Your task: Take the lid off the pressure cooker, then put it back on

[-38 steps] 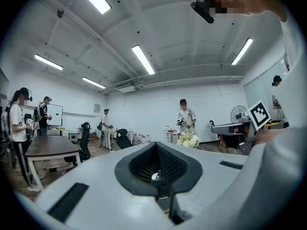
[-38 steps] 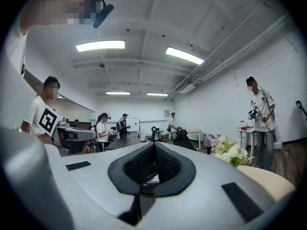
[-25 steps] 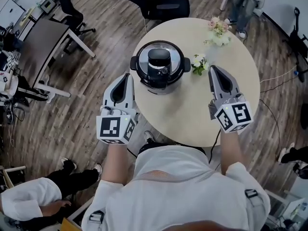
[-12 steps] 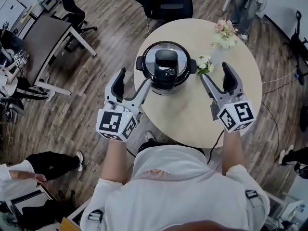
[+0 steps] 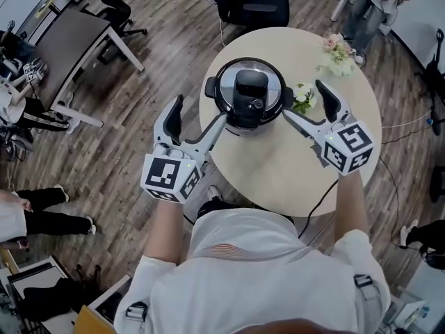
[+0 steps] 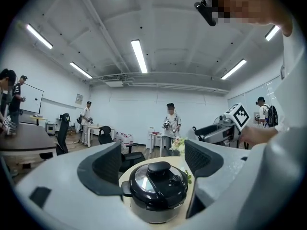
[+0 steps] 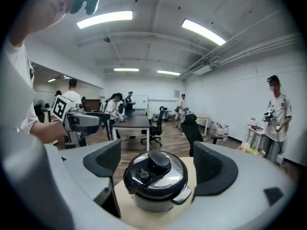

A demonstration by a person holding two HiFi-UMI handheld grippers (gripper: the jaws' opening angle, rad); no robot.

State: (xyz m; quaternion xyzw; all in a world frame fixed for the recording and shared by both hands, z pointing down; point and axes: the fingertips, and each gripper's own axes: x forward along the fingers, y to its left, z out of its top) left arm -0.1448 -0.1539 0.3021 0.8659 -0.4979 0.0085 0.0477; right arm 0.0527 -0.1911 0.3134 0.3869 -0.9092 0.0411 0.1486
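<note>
Head view: pressure cooker (image 5: 250, 117) on table (image 5: 278, 179), lid (image 5: 227, 88) on, just beyond fingertips of left gripper (image 5: 198, 115) and right gripper (image 5: 306, 101). Both jaws opening wide, nothing held. Lid likely heavy, rigid, slick; take black centre handle (image 5: 250, 89).

One pressure cooker (image 5: 211, 87), one lid (image 5: 268, 82), one round table (image 5: 278, 167), two flower bunches (image 5: 299, 91) (image 5: 337, 53) on table.

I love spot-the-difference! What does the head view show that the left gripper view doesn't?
Only the head view: the whole round table seen from above, and a cable hanging off its near edge. Only the left gripper view: ceiling lights and a person standing across the room. Both: the pressure cooker with its lid on, and flowers beyond it.
</note>
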